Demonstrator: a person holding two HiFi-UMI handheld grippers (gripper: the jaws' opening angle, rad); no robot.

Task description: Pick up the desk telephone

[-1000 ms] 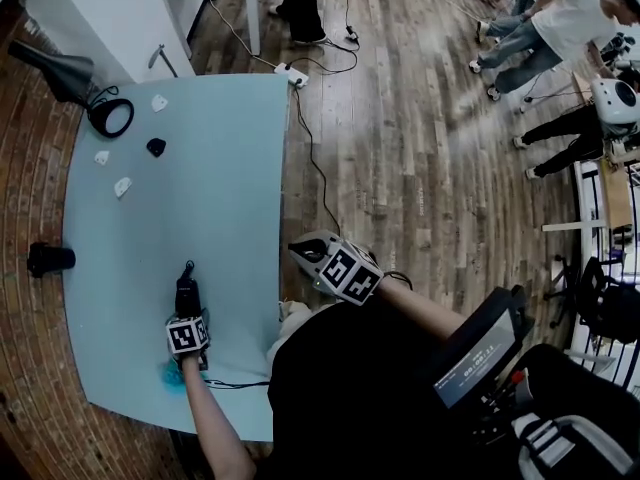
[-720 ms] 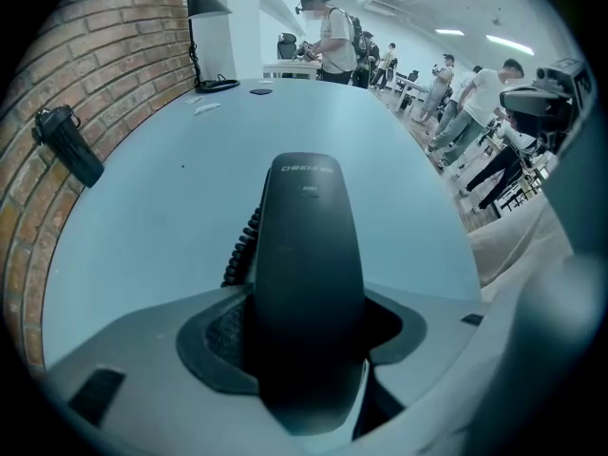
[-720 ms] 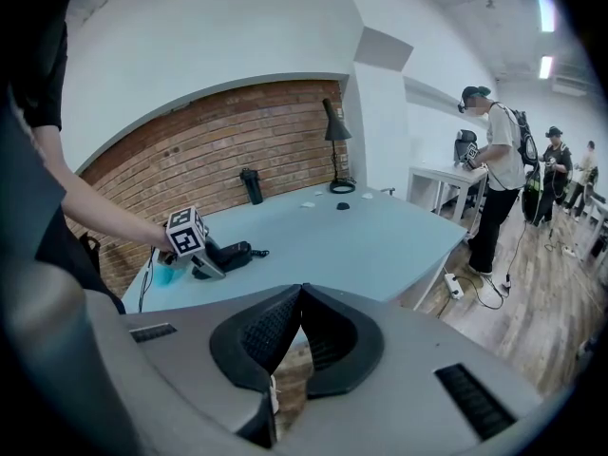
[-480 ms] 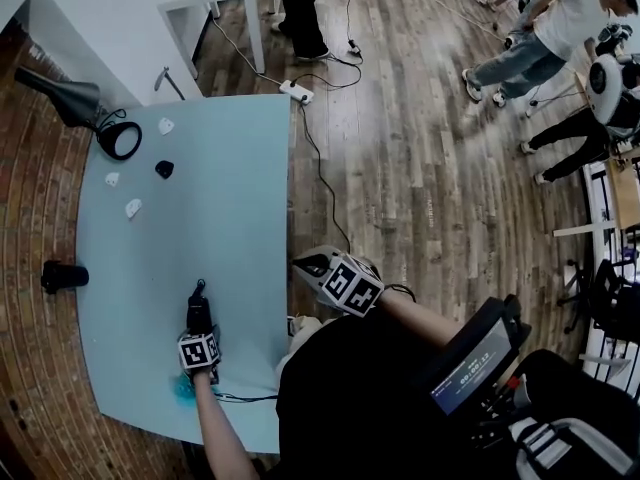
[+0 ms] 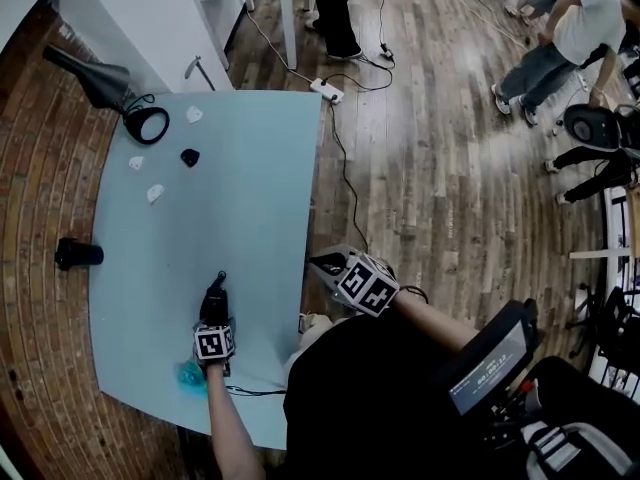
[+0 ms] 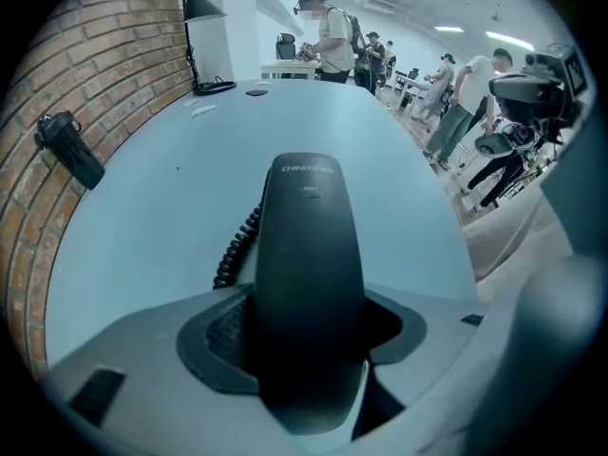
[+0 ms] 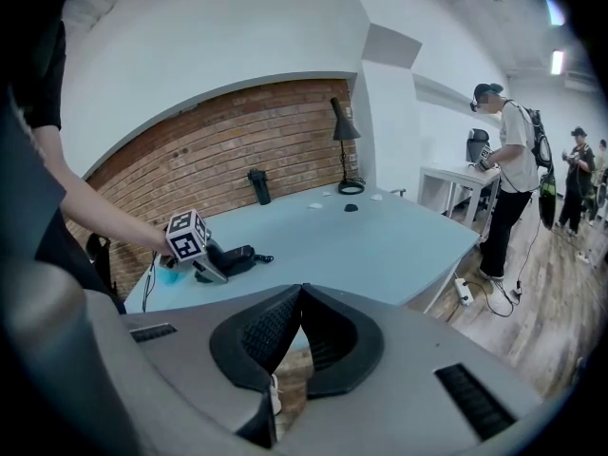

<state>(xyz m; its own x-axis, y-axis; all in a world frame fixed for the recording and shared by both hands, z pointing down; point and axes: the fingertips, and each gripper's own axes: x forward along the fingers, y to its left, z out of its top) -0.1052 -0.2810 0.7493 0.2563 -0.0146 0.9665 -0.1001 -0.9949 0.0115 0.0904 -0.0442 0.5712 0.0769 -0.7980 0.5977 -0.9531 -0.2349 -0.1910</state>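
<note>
A black telephone handset (image 6: 309, 255) stands between the jaws of my left gripper (image 6: 309, 354), which is shut on it. Its coiled cord (image 6: 236, 247) trails down to the pale blue table (image 6: 380, 160). In the head view the left gripper (image 5: 213, 314) is over the table's near part, with the handset (image 5: 217, 288) sticking out beyond it. From the right gripper view the handset (image 7: 235, 256) shows beside the left gripper's marker cube (image 7: 186, 237). My right gripper (image 5: 322, 263) hangs off the table's right edge, shut with nothing in it (image 7: 299, 302).
A black desk lamp (image 5: 140, 120), small white pieces and a small black object (image 5: 190, 156) sit at the table's far end. A black holder (image 5: 77, 254) hangs on the brick wall. A teal object (image 5: 190, 373) lies by my left hand. People stand on the wooden floor (image 5: 450, 168).
The head view has shifted, so the table sits further right in the picture. Neither gripper has visibly moved over the table, and the handset stays held.
</note>
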